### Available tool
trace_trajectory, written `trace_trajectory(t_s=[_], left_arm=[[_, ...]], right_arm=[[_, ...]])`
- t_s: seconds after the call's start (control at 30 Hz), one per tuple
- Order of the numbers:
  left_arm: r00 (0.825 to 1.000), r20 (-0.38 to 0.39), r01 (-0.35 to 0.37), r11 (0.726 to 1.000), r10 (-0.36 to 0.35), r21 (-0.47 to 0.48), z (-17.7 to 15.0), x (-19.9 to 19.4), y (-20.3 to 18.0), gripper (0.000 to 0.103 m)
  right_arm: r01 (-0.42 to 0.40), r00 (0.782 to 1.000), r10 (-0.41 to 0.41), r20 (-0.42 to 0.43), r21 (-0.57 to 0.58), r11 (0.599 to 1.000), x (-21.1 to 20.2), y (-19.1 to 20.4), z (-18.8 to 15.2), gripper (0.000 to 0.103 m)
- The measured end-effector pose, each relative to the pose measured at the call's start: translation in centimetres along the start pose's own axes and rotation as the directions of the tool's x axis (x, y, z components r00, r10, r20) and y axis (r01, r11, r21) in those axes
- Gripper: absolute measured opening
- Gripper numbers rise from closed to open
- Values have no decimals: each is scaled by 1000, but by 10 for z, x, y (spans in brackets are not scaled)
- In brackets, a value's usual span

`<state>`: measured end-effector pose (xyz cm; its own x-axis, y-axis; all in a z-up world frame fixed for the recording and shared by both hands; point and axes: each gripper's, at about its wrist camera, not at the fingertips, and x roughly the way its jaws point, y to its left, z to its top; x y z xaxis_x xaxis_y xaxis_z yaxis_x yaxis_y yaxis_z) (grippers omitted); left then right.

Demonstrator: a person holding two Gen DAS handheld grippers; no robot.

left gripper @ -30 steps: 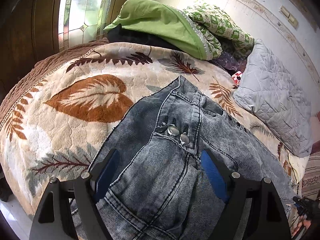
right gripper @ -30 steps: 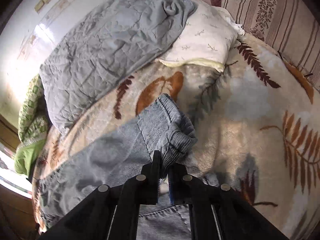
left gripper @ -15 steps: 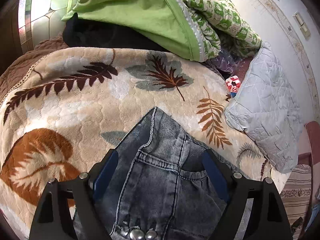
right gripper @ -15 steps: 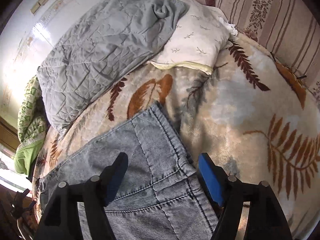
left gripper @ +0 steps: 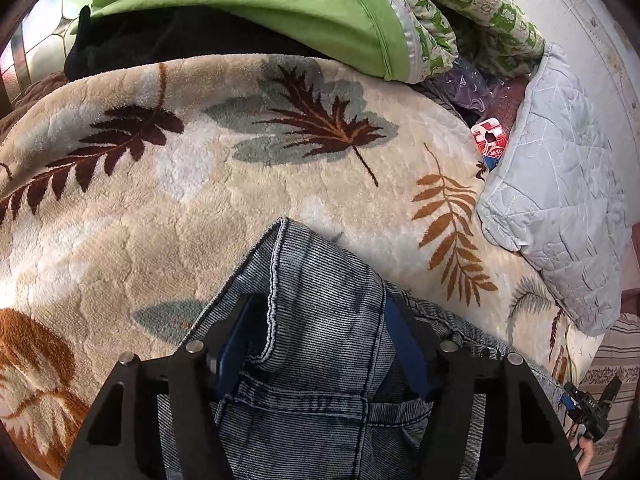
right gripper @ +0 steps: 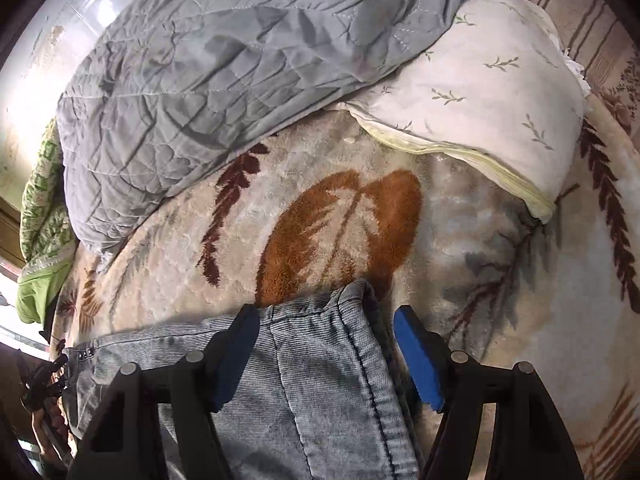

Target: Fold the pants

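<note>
Jeans (left gripper: pixel 320 320) are lying on the leaf-print blanket (left gripper: pixel 160 208) on the bed. Left gripper (left gripper: pixel 320 344) is sitting w/ fingers apart, a raised denim fold btwn them. Right gripper (right gripper: pixel 326 350) is straddling a jeans corner (right gripper: pixel 320 320), fingers apart too. Grey quilt (right gripper: pixel 208 72) & pillow (right gripper: pixel 480 92) are lying beyond.

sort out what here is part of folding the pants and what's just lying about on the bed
Part of the job:
- jeans
- left gripper, open around the jeans
- right gripper, open over the jeans
- leaf blanket under them

Just lying about:
- grey quilt
- white pillow
- green bedding
- red packet
</note>
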<state>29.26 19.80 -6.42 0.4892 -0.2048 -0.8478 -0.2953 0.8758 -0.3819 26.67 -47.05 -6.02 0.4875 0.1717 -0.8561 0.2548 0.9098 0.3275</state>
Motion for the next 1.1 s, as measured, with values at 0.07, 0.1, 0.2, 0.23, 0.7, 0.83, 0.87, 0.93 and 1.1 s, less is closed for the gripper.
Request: trace_trajectory(t_s=[0.07, 0.1, 0.2, 0.23, 0.7, 0.83, 0.87, 0.93, 1.1], left_arm=[[1000, 0, -7, 1000, 7, 2, 2, 1, -1, 67], [1000, 3, -19, 1000, 19, 5, 3, 2, -2, 62], [993, 13, -122, 991, 122, 52, 7, 4, -6, 6], [993, 14, -122, 991, 121, 63, 8, 4, -6, 4], [988, 58, -149, 982, 143, 114, 11, 7, -14, 7], [995, 36, -98, 994, 96, 57, 16, 5, -5, 13], [996, 33, -88, 995, 86, 44, 17, 6, -3, 14], [996, 36, -78, 995, 76, 60, 16, 7, -5, 26], [990, 50, -140, 984, 135, 111, 12, 10, -20, 3]], right_arm=[[26, 999, -26, -30, -24, 999, 14, 3, 2, 53], [58, 998, -59, -36, -38, 998, 19, 4, 2, 46], [107, 994, -109, -16, -64, 992, 16, 7, 4, 17], [114, 993, -115, -9, -78, 990, 12, 8, 4, 16], [176, 984, -172, 51, -92, 980, 11, 4, -6, 27], [53, 997, -54, 57, 28, 998, -3, -15, 6, 67], [66, 995, -68, 71, 25, 997, -5, -16, 8, 67], [56, 998, -57, 34, 14, 998, 2, -16, 10, 67], [127, 991, -125, 38, -54, 990, 9, -4, 3, 15]])
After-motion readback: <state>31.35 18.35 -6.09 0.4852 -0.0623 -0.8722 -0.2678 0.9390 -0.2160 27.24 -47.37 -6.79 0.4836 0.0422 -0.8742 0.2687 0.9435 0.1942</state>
